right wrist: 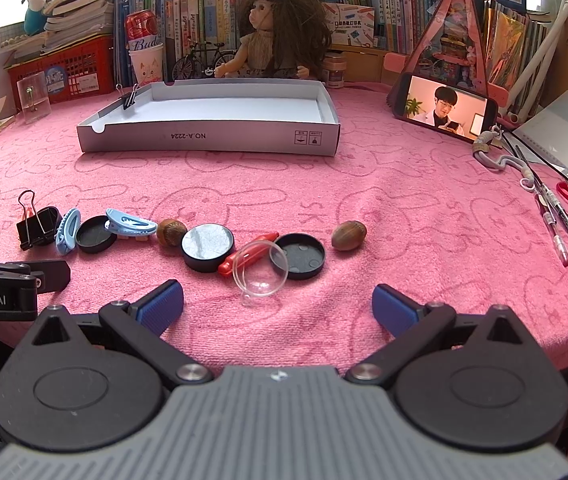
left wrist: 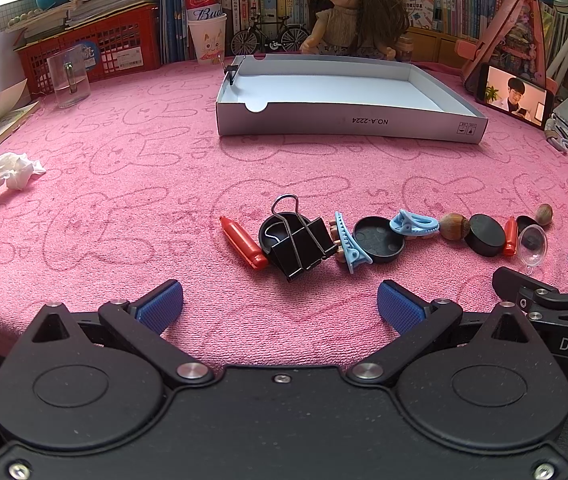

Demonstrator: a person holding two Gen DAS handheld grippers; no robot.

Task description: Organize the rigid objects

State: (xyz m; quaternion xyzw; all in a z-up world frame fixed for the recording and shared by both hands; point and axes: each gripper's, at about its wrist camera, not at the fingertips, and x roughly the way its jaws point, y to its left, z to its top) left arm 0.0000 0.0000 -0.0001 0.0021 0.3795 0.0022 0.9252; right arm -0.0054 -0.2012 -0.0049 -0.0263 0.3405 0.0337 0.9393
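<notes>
Both claws hang spread and empty over the pink towel (left wrist: 123, 184), nothing between their blue pads. Just ahead of the left gripper (left wrist: 279, 304) lies a row of small hard things: a red crayon (left wrist: 242, 248) ahead and a little to its left, the big black binder clip (left wrist: 300, 240) straight ahead and resting partly on a black round cap (left wrist: 269, 234), then a blue hair clip (left wrist: 350, 246) to its right. Ahead of the right gripper (right wrist: 277, 304) sit a clear plastic dome (right wrist: 261, 276), nearest to it, a black lid (right wrist: 300, 256) just behind the dome, and a nut (right wrist: 348, 235) further right. The white box (left wrist: 348, 124) stands well beyond the row, open side up, with one small clip on its far left rim.

The likely step is a first pick for the box. The binder clip suits the left claw best: it should come down over the black body, not the wire loops, and close across the flat sides so the clip does not twist. Lifting straight up should keep the cap beneath from dragging along
</notes>
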